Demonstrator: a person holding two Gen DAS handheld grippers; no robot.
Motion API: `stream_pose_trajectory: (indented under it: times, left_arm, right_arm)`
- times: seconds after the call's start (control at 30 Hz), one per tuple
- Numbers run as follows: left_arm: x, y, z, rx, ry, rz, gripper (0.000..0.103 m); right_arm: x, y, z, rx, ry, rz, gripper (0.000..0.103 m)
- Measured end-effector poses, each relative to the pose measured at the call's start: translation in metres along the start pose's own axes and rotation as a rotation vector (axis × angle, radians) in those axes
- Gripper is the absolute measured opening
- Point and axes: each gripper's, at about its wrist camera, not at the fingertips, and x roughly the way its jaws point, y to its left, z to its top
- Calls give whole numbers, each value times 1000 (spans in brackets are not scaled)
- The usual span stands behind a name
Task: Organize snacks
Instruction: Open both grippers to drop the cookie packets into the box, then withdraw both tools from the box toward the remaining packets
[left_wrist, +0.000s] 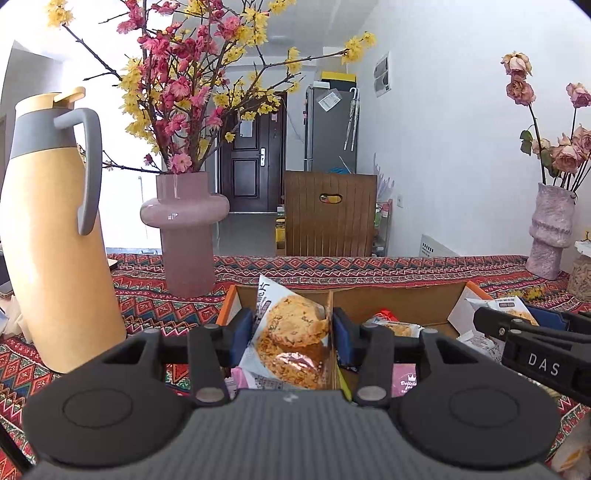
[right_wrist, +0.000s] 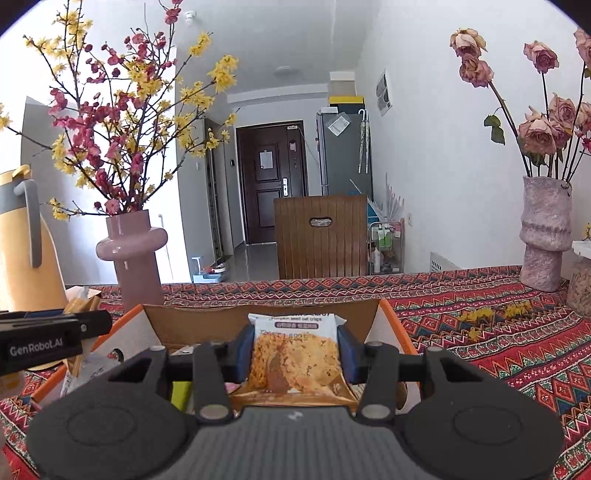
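Left gripper (left_wrist: 291, 328) clamped on cookie packet (left_wrist: 291, 332), tilted over box divider (left_wrist: 330, 306). Right gripper (right_wrist: 295, 354) clamped on crisp packet (right_wrist: 293, 350); box rim (right_wrist: 397, 325) at 3 o'clock, bare tablecloth (right_wrist: 498, 332) beyond.

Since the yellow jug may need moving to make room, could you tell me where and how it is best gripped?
Probably by the grey handle of the yellow jug. It stands upright on the patterned cloth, and its body looks too broad for the jaws. The loop faces the pink vase, so come in level from that side, closing across the handle's straight upright stretch.
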Motion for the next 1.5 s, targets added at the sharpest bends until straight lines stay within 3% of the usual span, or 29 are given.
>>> stream_pose_trajectory:
  times: [0.07,0.2,0.33,0.7,1.1,1.5]
  left_arm:
    - [-2,1,0,-5,-11,5,55]
    - [-11,3,1,-16,-44,19,77]
    - [-18,3,2,-20,-72,46,102]
    - [-24,5,5,-41,-89,67,103]
    - [-59,-3,22,-48,-140,83,103]
    - [-88,1,13,-52,-101,69,103]
  right_arm:
    - [-1,-1,-1,5,3,4,50]
    - [-6,-6,0,34,-7,2,90]
    - [-13,-12,1,66,-29,14,103]
    - [-20,-12,2,66,-44,22,103]
    - [-48,-6,16,26,-96,19,103]
    - [-79,-10,1,4,-55,8,103]
